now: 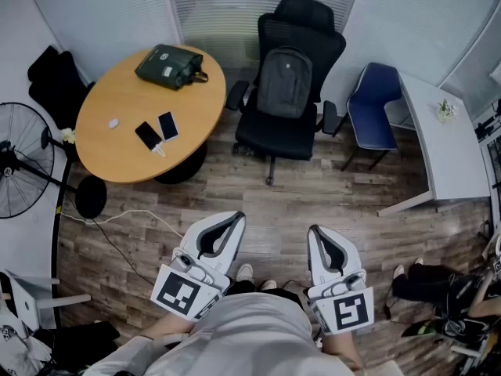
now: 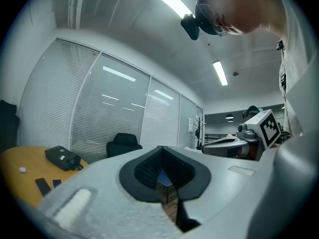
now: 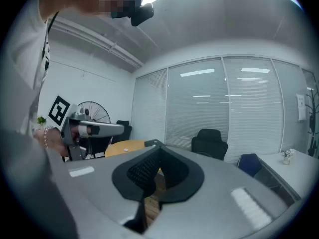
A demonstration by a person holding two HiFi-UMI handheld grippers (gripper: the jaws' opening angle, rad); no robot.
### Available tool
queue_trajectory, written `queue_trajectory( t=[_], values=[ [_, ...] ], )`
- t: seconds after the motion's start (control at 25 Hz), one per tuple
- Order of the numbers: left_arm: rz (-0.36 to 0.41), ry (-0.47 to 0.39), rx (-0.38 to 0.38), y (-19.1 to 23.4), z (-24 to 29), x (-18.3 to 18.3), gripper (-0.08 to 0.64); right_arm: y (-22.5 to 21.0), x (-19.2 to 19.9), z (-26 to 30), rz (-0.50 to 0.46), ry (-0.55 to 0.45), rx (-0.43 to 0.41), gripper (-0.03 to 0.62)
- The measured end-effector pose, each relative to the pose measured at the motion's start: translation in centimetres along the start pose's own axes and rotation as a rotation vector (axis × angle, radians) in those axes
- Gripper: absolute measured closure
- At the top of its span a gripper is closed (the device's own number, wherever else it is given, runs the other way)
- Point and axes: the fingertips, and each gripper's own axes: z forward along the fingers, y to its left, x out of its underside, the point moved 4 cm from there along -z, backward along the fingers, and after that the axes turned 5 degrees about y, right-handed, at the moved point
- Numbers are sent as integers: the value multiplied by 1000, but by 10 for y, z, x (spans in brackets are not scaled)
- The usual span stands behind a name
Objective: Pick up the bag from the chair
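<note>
approach stage, by judgement: the task's object is not yet in hand. the grey fabric backpack (image 1: 286,81) sits upright on the seat of the black high-back office chair (image 1: 301,18), leaning against the backrest. it is across the wood-plank floor (image 1: 313,198) and well apart from both tools. the left gripper (image 1: 235,219) and right gripper (image 1: 315,232) are held close to the person's body, pointing towards the chair. each has its jaws closed together with nothing between them, as both gripper views confirm. a dark green soft bag (image 1: 171,65) lies on the round wooden table (image 1: 117,155) beside the chair, near two dark phones (image 1: 148,135). it is on no chair and is judged not to be the target. the next move calls for closing the gap to the chair, opening one pair of jaws and presenting them to the backpack's top handle or a strap. neither can be clearly made out from here. writing: none legible. a small pale badge on the backpack and a mark on the green bag are too small to read. the gripper cubes carry black-and-white square markers only.
</note>
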Motion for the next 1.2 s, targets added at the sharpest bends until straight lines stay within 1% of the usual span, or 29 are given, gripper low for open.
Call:
queue_trajectory(
  t=[0.16, 0.24, 0.44, 0.56, 0.68, 0.88, 1.04, 1.2],
  values=[
    [-20, 18, 6, -20, -21, 3, 557, 20, -3, -31, 5, -1, 10, 589],
    [-23, 13, 19, -30, -24, 1, 556, 23, -7, -39, 20, -3, 14, 589],
    [-3, -3, 36, -42, -32, -3, 557, 29, -12, -47, 1, -30, 12, 589],
    [-2, -6, 35, -33, -36, -4, 557, 32, -17, -42, -8, -60, 21, 589],
    [-3, -3, 34, -20, -39, -5, 557, 35, -18, -31, 2, -51, 41, 589],
    [-5, -5, 26, -3, -42, -7, 556, 43, -19, -15, -9, -42, 22, 589],
    [-4, -6, 23, 8, -37, -9, 557, 40, -24, -3, 4, -45, 30, 589],
    [-2, -6, 24, 15, -27, -7, 556, 33, -22, 6, -12, -41, 22, 589]
  ],
)
